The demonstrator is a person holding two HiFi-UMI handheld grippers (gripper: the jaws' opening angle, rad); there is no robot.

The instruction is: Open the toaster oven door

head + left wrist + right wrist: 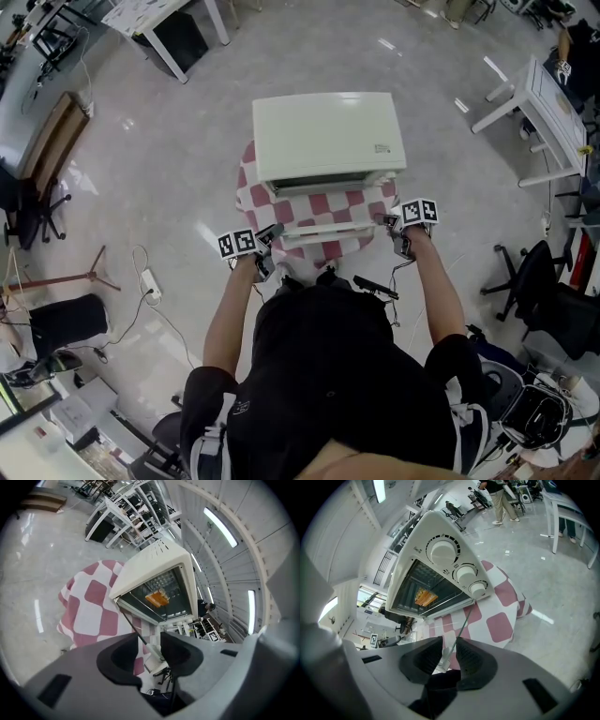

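Note:
A cream toaster oven (328,136) stands on a small table under a red-and-white checked cloth (249,192). Its glass door hangs open and down toward me, with the white door handle (328,231) at the near edge. Orange food (157,597) (423,596) lies on the rack inside. My left gripper (265,246) (150,656) is at the handle's left end. The handle end (154,652) sits between the jaws against one pad, with a gap at the other. My right gripper (398,230) (449,660) is shut on the handle's right end (443,660).
White desks stand at the far left (169,28) and far right (544,103). Office chairs (553,291) and a power strip with cables (150,281) are on the glossy floor. People (501,498) stand far off. The oven's knobs (443,550) face right.

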